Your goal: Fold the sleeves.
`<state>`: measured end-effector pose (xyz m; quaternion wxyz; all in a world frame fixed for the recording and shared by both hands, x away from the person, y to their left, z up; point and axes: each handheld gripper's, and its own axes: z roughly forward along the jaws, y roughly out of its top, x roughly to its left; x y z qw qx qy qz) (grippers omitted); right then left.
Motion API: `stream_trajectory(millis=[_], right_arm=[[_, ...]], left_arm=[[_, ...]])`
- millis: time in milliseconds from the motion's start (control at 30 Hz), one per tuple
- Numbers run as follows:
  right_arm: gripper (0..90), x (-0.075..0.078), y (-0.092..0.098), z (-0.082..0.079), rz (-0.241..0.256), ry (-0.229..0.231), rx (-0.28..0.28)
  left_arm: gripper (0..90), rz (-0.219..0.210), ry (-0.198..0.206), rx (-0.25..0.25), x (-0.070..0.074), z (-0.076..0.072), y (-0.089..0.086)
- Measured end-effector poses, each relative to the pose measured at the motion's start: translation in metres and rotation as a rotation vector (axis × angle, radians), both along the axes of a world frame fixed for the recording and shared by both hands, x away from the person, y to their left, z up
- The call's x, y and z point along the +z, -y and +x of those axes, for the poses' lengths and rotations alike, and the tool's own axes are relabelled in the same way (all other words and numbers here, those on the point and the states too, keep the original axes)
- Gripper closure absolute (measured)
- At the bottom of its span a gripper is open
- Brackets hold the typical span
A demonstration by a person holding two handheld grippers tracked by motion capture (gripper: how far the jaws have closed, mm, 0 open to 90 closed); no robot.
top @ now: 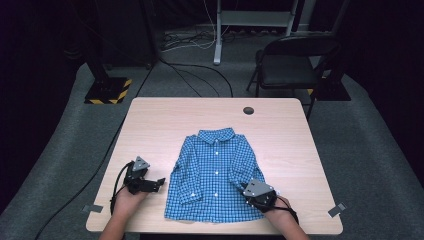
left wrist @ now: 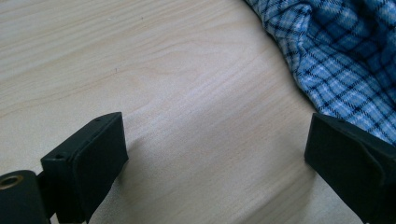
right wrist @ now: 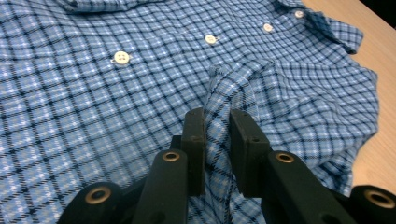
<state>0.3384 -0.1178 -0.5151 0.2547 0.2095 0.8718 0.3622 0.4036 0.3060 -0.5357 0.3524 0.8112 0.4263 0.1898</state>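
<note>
In the high view, a blue checked shirt [top: 215, 175] is lying face up on the worktop [top: 280, 125], buttoned, with the collar away from the person. The right gripper [top: 254, 194] is being held on the shirt's sleeve near the hem, and the left gripper [top: 150, 184] is being held on bare wood just beside the other edge. A black chair [top: 292, 62], cables and a dark round hole [top: 248, 110] in the worktop are standing well apart and are not blocking anything.

In the left gripper view, the jaws are being kept wide open over the wood, with nothing between them; the shirt [left wrist: 336, 60] is lying just beside one jaw.

In the right gripper view, the jaws are being pressed together on a raised fold of sleeve cloth [right wrist: 224, 107], probably the cuff, though this is hard to tell. For a good fold, the sleeve should be lifted low and carried slowly across the white buttons [right wrist: 121, 57], so the body layer is not being dragged along.
</note>
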Motion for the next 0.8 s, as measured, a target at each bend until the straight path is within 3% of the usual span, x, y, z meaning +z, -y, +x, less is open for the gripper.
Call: stream_trajectory(millis=[233, 700, 800], right_arm=[[59.2, -0.0045, -0.0043, -0.0004, 0.011, -0.038, 0.037], [43.1, -0.0061, -0.0067, -0.0023, 0.051, -0.114, 0.112], [35.0, -0.0049, -0.0049, -0.0016, 0.085, -0.137, 0.129]], left_arm=[[5.4, 0.0, 0.0, 0.0, 0.0, 0.0, 0.0], [5.3, 0.001, 0.0, -0.001, 0.0, 0.0, 0.0], [4.9, 0.001, -0.002, -0.008, 0.0, 0.0002, -0.0002]])
